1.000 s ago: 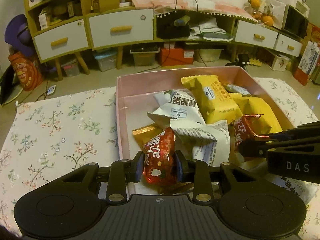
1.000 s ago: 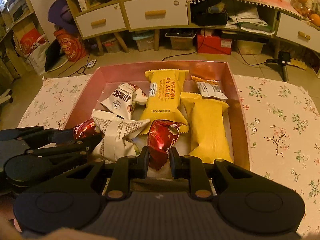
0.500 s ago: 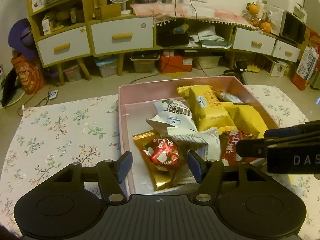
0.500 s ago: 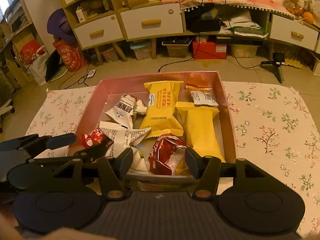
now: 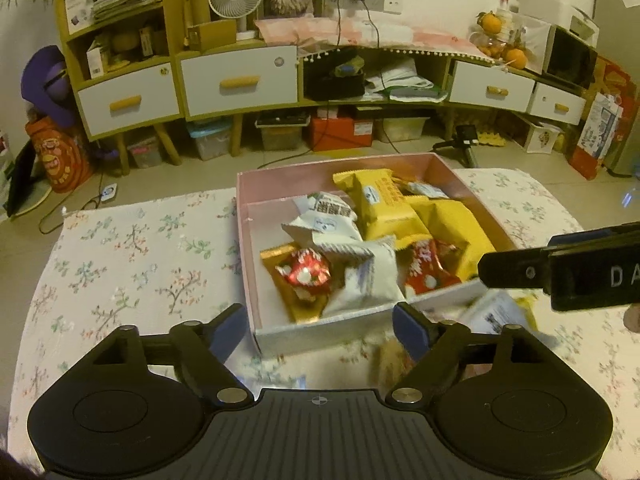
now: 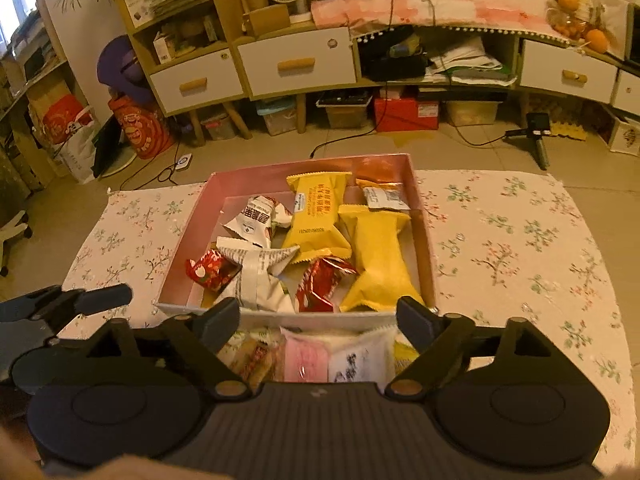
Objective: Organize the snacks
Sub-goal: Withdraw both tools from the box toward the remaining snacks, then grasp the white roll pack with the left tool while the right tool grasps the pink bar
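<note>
A pink box [image 5: 244, 240] [image 6: 192, 216] sits on the floral cloth and holds several snack packets. Two red packets lie in its near part, one at the left [image 5: 306, 274] [image 6: 210, 270] and one nearer the middle [image 5: 426, 272] [image 6: 320, 284]. White packets [image 5: 372, 276] and yellow packets [image 6: 378, 256] fill the rest. My left gripper [image 5: 320, 330] hangs just in front of the box's near wall, jaws opening, nothing between them. My right gripper [image 6: 318, 320] is likewise back from the box, jaws opening and empty. More loose packets [image 6: 320, 360] lie on the cloth under it.
The floral cloth [image 5: 132, 264] [image 6: 520, 248] spreads bare to the left and right of the box. Behind the table stands a low cabinet with white drawers [image 5: 236, 80], storage bins under it, and a small tripod [image 6: 538, 136] on the floor.
Both grippers let go of their red packets, which now lie in the box. Both pulled back and upward from the box, with their jaws spreading wide.
</note>
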Available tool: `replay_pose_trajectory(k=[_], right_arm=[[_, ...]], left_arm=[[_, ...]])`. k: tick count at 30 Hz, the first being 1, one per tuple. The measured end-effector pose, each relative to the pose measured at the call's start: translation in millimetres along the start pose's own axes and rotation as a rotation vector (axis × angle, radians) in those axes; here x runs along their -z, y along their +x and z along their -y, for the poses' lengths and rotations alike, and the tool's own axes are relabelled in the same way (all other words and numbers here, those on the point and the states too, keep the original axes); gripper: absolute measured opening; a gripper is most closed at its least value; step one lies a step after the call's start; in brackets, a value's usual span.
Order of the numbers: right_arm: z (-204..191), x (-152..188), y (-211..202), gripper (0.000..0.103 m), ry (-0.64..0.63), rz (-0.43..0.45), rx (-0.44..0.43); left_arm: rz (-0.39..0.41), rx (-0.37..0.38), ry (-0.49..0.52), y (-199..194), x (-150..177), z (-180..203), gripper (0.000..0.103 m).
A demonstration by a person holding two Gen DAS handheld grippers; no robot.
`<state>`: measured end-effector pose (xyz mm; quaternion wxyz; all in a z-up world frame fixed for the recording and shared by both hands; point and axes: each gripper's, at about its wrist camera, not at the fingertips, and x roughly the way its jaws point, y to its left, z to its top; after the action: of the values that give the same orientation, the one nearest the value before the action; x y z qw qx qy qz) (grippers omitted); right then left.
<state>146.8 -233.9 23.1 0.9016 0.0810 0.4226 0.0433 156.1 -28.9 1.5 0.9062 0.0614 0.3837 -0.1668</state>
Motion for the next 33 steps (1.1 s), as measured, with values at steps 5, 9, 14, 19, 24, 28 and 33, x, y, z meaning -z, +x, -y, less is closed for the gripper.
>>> replay_pose_trajectory(k=[5, 9, 14, 19, 24, 28, 33], right_arm=[[3.4, 12.1, -13.1, 0.094, 0.010, 0.010, -0.004], [6.2, 22.1, -20.4, 0.101, 0.014, 0.014, -0.001], [9.4, 34.5, -28.1, 0.103, 0.038, 0.011, 0.005], [11.5, 48.8, -31.0, 0.103, 0.048, -0.007, 0.017], [13.9, 59.8, -32.5, 0.103, 0.056, -0.018, 0.022], [18.2, 70.4, -30.5, 0.103, 0.070, -0.019, 0.018], [25.2, 78.5, -24.0, 0.103, 0.109, -0.075, -0.003]], left_arm=[[-0.002, 0.005, 0.001, -17.9, 15.2, 2.3, 0.091], [-0.014, 0.008, -0.012, -27.9, 26.3, 4.1, 0.095], [-0.031, 0.000, -0.019, -39.8, 42.9, 7.1, 0.096], [-0.061, -0.006, -0.031, -47.4, 59.8, 11.1, 0.096], [-0.084, -0.013, -0.035, -50.8, 75.5, 16.6, 0.096], [-0.103, 0.001, -0.050, -49.7, 86.2, 21.1, 0.096], [-0.155, 0.046, -0.095, -44.8, 94.0, 29.1, 0.096]])
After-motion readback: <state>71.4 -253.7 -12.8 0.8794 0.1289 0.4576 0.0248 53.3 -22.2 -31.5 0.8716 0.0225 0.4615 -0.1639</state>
